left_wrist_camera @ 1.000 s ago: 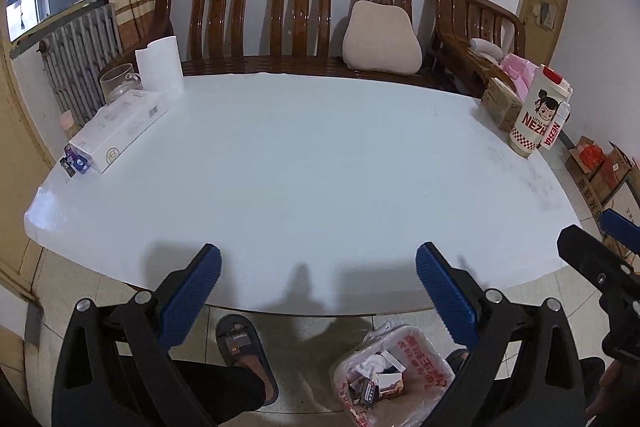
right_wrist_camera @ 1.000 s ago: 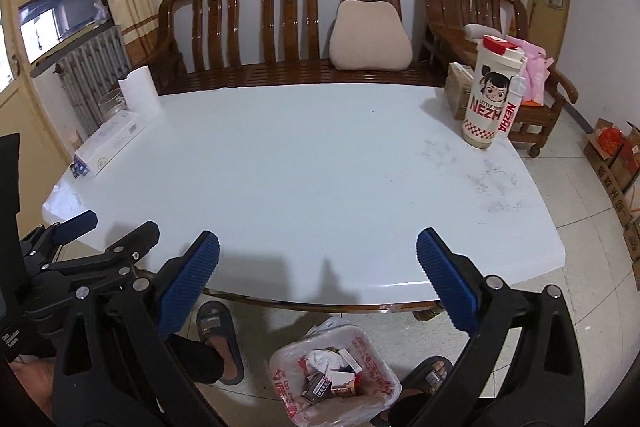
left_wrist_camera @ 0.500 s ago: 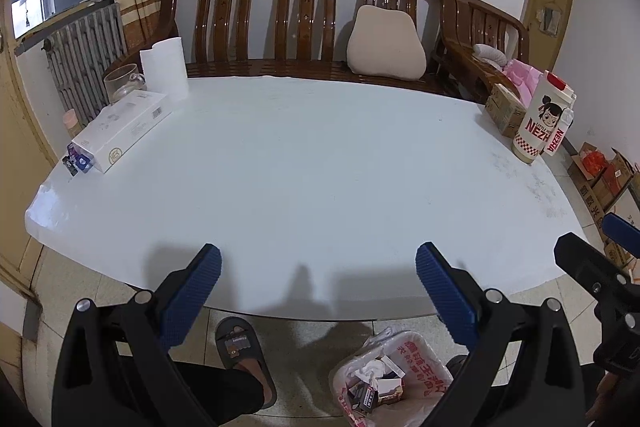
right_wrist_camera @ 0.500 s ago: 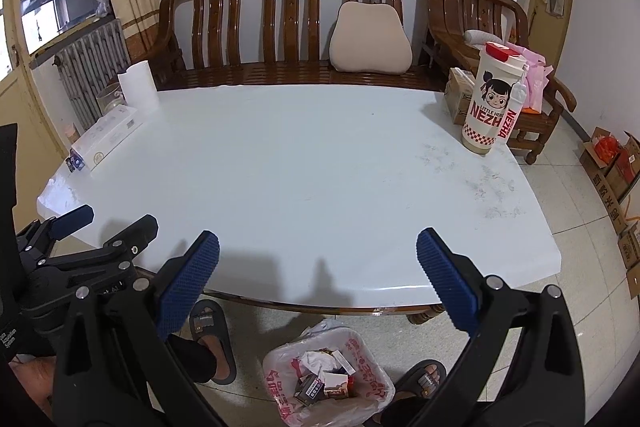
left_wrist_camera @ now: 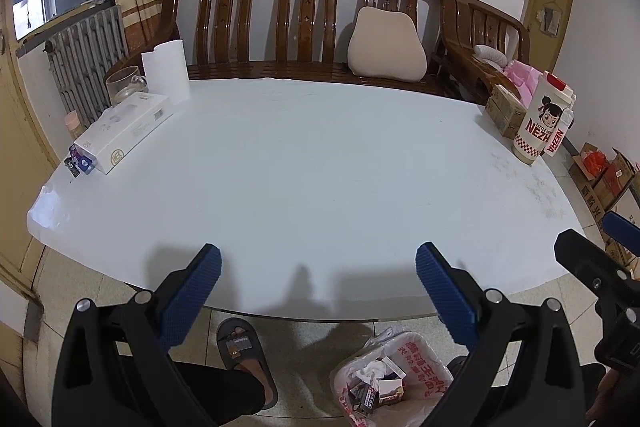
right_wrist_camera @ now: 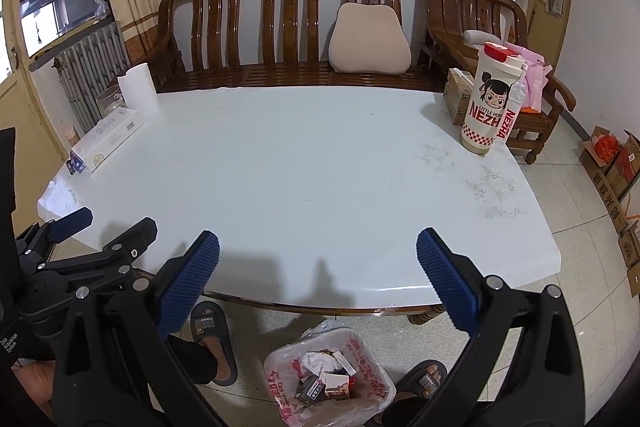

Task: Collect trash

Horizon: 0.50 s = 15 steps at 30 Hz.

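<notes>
A trash bin lined with a white and red plastic bag stands on the floor under the table's near edge, holding crumpled paper and small cartons; it also shows in the right wrist view. My left gripper is open and empty, above the near edge of the white table. My right gripper is open and empty, above the same edge. The left gripper's fingers show at the left of the right wrist view.
On the table: a white box, paper roll and glass cup at far left, a Nezha cup and a cardboard box at far right. A wooden bench stands behind. Slippered feet by the bin.
Both grippers have risen and drawn back a little, so the table looks slightly farther. Both jaws stay open.
</notes>
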Available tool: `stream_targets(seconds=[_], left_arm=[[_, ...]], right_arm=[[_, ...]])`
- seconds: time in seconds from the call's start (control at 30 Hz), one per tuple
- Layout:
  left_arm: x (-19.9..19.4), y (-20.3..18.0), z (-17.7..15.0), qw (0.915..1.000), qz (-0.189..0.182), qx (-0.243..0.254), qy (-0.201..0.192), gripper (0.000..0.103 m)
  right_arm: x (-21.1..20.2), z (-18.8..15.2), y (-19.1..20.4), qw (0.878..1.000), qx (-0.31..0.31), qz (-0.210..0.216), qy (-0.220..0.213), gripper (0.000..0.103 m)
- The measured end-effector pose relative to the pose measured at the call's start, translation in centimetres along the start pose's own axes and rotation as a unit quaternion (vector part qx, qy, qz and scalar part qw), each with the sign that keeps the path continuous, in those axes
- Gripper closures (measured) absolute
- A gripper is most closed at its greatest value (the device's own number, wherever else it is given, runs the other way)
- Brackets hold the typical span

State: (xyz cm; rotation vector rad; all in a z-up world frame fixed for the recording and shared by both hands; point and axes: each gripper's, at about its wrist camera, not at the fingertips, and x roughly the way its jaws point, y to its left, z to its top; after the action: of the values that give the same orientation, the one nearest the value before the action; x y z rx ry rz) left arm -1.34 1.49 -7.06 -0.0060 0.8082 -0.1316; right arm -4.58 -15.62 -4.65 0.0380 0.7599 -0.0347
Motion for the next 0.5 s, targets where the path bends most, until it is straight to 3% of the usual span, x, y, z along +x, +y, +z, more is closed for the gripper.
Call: stream_targets(seconds=[0.5], left_arm=[[-0.27, 0.04, -0.02, 1.0, 0.004, 0.002, 0.0, 0.008]], right_arm=[[-0.11, -0.13, 0.01, 1.0, 0.001, -0.002, -0.003, 0.007]])
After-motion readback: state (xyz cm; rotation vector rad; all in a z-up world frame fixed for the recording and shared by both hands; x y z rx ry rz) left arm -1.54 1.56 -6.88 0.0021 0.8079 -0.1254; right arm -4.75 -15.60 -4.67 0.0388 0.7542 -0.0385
